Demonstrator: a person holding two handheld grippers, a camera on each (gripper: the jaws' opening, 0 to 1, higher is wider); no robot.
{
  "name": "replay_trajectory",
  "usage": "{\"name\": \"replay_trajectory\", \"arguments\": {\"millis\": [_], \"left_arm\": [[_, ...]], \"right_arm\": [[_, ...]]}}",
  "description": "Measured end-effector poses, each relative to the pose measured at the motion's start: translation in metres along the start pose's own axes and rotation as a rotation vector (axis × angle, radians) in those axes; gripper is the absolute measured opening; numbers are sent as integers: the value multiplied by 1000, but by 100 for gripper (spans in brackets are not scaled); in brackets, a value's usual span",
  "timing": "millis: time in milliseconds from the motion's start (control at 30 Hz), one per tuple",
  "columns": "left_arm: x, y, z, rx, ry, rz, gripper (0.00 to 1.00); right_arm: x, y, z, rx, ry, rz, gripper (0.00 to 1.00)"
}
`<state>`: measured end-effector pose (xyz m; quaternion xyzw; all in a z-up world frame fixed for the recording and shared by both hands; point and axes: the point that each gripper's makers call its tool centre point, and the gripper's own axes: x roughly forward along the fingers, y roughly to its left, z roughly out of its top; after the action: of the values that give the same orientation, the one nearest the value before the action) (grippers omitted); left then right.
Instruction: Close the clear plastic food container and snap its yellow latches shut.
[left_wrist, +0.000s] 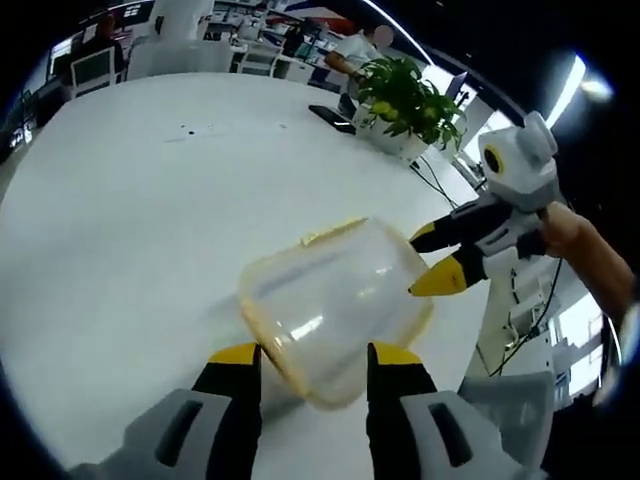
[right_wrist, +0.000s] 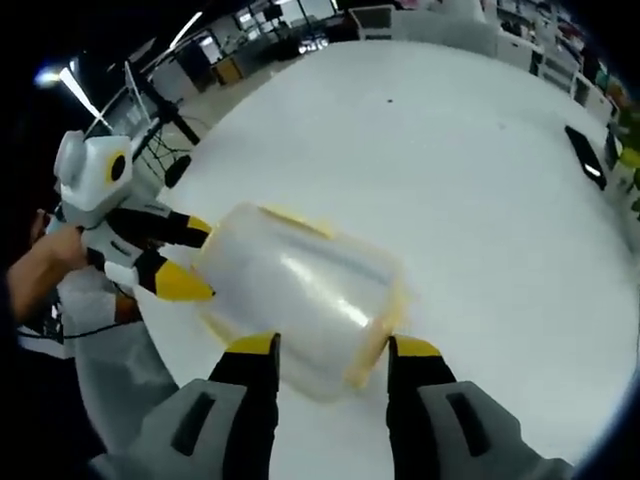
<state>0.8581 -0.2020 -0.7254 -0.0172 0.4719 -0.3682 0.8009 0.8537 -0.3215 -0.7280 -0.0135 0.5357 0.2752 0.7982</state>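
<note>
While the clear container (left_wrist: 335, 305) hangs in the air above the white counter (left_wrist: 120, 220), you've got it pinned from two sides, so take this slowly. Your left tongs (left_wrist: 310, 352) straddle one end of the box, jaws either side of its rim. They look closed against it, though the blur keeps me from swearing to the contact. Your right tongs (right_wrist: 330, 345) do the same at the other end, jaws bracketing the yellow-edged rim, and again they read as gripping rather than loose.

In the left gripper view the right tongs come in from the right with yellow tips at the container wall. In the right gripper view the left tongs (right_wrist: 185, 255) enter from the left, touching the box's side.

For a clean close, I'd judge you want the box set flat on the counter first. Pressing a latch in mid-air only pushes the box away. Hold one end steady and press with the other, square onto the latch, not at a slant.

Now the material: thin, see-through plastic, glossy, catching long streaks of light, with rounded corners and a slightly tapered body. That will flex and slip under hard tips. The yellow trim (right_wrist: 375, 335) runs around the rim; I can't tell from here which latches are snapped. Smooth matte counter beneath, so expect the box to slide if pushed sideways.
</note>
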Motion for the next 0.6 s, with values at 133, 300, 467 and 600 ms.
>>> {"name": "replay_trajectory", "arguments": {"millis": [133,300,467,600], "left_arm": [[0,0,-1,-5,-4,0,35],[-1,0,-2,1,-4,-4,35],[-2,1,-4,3,2,-8,35],[-4,2,-7,3,6,-10,36]], "right_arm": [[-1,1,0,7,-13,-4,40],[-1,4,-1,20,-13,-9,40],[-2,7,-2,28,-27,-9,40],[-1,11,-1,33,-31,-6,40]]}}
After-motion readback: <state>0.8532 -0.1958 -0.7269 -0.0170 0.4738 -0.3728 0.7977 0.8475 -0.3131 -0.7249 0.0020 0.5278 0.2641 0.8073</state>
